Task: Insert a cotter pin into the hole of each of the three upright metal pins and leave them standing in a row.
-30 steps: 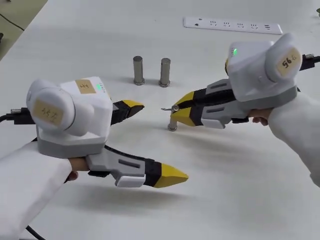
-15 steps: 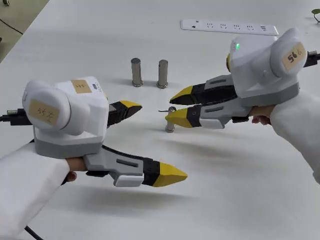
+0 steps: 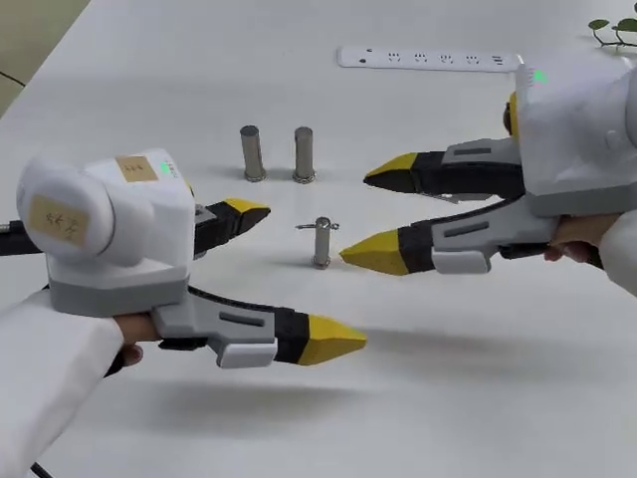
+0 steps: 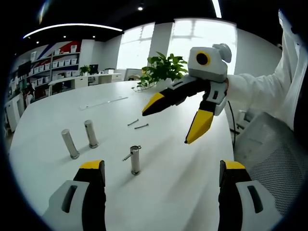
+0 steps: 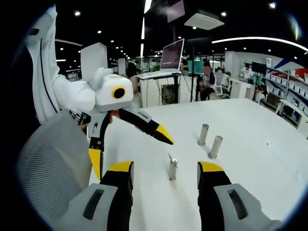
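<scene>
The right gripper [image 3: 360, 217] has let go and drawn back; the cotter pin [image 3: 317, 227] sits through the front pin [image 3: 321, 244]. The left gripper [image 3: 302, 274] hovers, fingers wide apart. Two bare pins [image 3: 277, 153] stand side by side behind the front pin. The right gripper's fingers are spread too. Next, I'd pinch one of the spare cotter pins [image 4: 141, 126] by its loop, keep it level and steady the post. The smooth white tabletop [image 3: 448, 378] carries a power strip [image 3: 428, 58]. It is an open office with a plant [image 4: 161, 72].
</scene>
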`<action>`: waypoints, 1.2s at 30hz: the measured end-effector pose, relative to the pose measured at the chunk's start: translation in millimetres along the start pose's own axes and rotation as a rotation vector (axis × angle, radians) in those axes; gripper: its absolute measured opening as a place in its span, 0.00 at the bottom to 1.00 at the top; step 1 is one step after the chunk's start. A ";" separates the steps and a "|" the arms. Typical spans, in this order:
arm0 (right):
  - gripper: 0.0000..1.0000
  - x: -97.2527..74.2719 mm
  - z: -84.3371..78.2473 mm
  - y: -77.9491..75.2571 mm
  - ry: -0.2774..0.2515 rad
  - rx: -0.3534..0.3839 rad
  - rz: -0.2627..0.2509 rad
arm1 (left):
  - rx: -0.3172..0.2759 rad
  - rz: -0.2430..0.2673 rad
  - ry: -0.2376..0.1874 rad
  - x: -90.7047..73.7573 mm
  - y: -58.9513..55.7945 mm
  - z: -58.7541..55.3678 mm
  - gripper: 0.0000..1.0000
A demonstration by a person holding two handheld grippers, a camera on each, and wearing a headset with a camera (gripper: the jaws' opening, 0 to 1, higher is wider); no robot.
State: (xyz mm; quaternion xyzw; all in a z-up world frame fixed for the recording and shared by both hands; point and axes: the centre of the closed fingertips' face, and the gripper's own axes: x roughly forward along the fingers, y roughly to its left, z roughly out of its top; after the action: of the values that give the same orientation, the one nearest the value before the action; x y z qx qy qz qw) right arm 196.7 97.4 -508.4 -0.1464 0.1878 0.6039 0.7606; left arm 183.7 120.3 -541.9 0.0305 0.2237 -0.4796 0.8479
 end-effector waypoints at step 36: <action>0.98 -62.0 -63.6 -5.1 0.074 0.311 -0.180 | -0.058 0.054 -0.035 -11.7 4.9 4.0 0.98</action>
State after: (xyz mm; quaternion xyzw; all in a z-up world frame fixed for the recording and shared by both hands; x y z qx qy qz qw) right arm 182.4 14.1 -536.1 -0.0654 0.2930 0.4911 0.8177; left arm 183.9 131.3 -534.3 0.0034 0.2219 -0.4503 0.8649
